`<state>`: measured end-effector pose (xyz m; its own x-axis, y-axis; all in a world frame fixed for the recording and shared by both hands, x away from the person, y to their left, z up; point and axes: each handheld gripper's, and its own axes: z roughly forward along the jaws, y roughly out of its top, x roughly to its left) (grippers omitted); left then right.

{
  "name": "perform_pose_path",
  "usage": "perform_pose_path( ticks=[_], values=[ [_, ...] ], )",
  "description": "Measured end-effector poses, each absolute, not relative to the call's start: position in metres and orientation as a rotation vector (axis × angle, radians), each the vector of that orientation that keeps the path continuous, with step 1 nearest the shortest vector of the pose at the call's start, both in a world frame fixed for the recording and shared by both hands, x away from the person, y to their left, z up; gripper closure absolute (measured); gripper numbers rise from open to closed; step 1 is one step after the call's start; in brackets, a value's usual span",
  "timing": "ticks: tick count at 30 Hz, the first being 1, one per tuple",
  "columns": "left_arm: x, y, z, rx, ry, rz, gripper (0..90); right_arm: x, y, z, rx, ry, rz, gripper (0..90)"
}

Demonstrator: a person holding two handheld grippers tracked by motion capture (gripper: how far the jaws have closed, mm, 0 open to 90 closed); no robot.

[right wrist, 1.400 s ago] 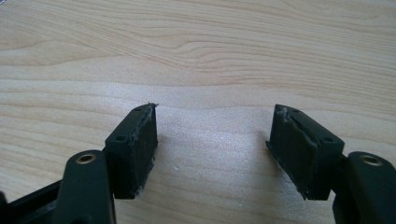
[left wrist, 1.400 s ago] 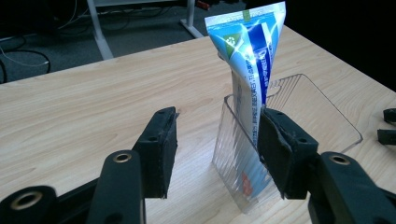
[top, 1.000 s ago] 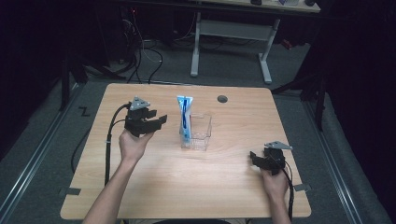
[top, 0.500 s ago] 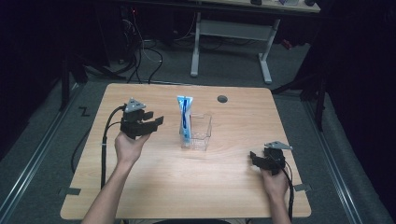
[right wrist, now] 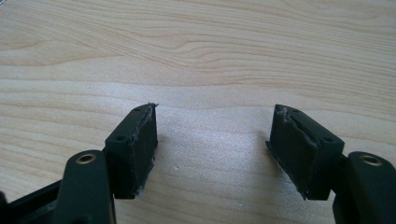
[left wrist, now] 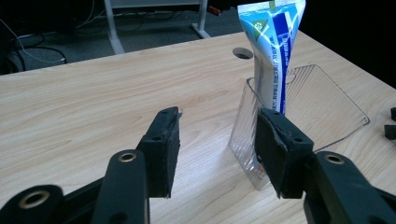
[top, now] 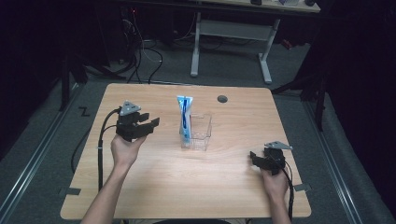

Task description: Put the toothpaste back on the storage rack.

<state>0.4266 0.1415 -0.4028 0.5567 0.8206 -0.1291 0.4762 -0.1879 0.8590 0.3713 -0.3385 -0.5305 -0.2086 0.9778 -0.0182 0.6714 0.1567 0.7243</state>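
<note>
Apparently the left gripper [top: 150,125] hangs just left of the clear ribbed plastic container [top: 200,133], its jaws apart with nothing between them. In the left gripper view its pads [left wrist: 161,148] frame bare wood, the container's near wall just beyond the right-hand one. The blue-and-white toothpaste tube [top: 185,119] stands upright inside that container, near the middle of the light wooden table [top: 154,186]. The right gripper [top: 256,158] waits well apart near the table's right edge, jaws wide over bare wood. I judge this an approach; the next move calls for lining up on the tube's flat top. The tube's foot blurs behind ribbed plastic, and its print is unreadable.
</note>
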Motion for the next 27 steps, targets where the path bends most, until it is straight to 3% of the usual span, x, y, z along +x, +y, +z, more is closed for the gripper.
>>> perform_pose_path(
  ticks=[27],
  values=[
    [0.414, 0.16, -0.412, 1.8, 1.096, 0.453, 50.0, 0.371, -0.339, -0.53, 1.563, 1.947, 0.818, 32.4]
  ],
)
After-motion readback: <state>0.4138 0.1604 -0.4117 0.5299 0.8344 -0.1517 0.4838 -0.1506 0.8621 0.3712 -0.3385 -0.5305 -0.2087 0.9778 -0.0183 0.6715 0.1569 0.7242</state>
